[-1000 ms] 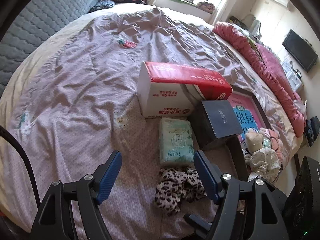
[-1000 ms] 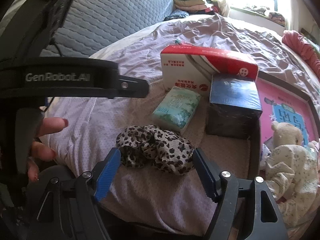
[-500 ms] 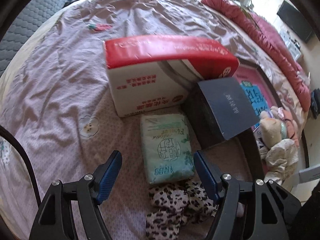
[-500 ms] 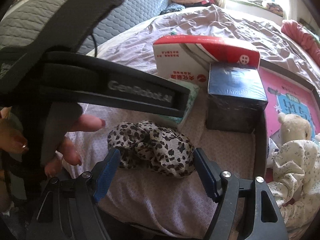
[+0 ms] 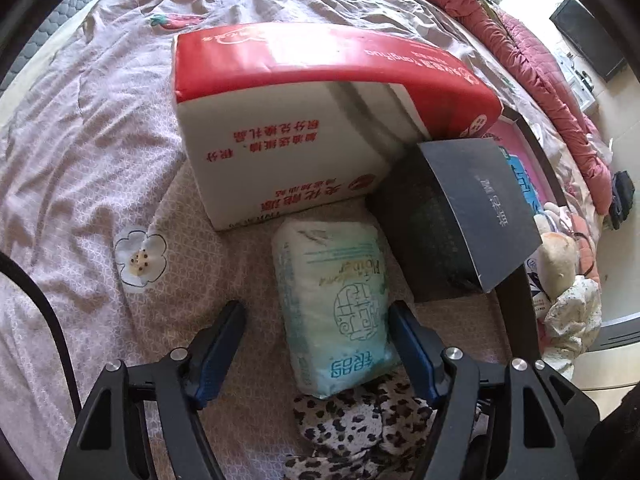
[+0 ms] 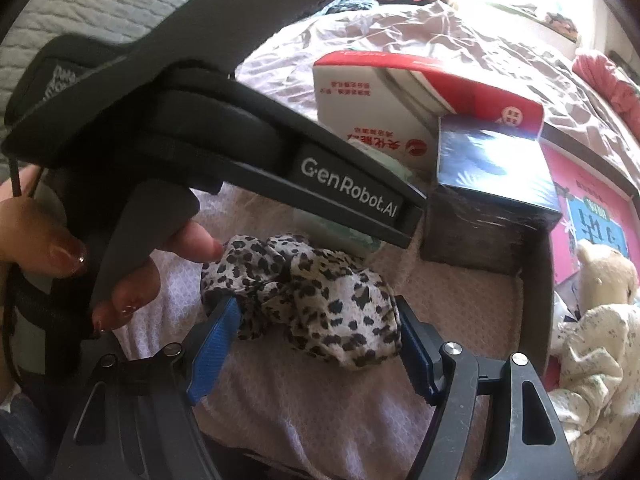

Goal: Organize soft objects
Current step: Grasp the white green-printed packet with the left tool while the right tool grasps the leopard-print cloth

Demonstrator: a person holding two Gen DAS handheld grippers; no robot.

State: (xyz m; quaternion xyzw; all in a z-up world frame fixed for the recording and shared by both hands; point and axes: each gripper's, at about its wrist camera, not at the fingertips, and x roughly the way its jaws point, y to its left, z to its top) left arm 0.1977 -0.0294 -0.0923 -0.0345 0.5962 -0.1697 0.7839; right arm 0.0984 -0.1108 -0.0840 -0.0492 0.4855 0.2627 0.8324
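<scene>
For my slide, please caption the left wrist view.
Open left hand-held gripper straddling a pale green tissue pack on the bed.

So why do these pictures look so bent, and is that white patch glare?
Left wrist view: the fisheye lens bows the red and white pack, with black vignetted corners. Right wrist view: sunlight washes out the window area and glares on the dark blue box; the close left gripper is slightly soft and hides part of the bed.

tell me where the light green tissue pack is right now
In the left wrist view the light green tissue pack lies on the bedspread between the open left gripper fingers, below the red-and-white box, left of the dark box, above the leopard-print cloth.
</scene>
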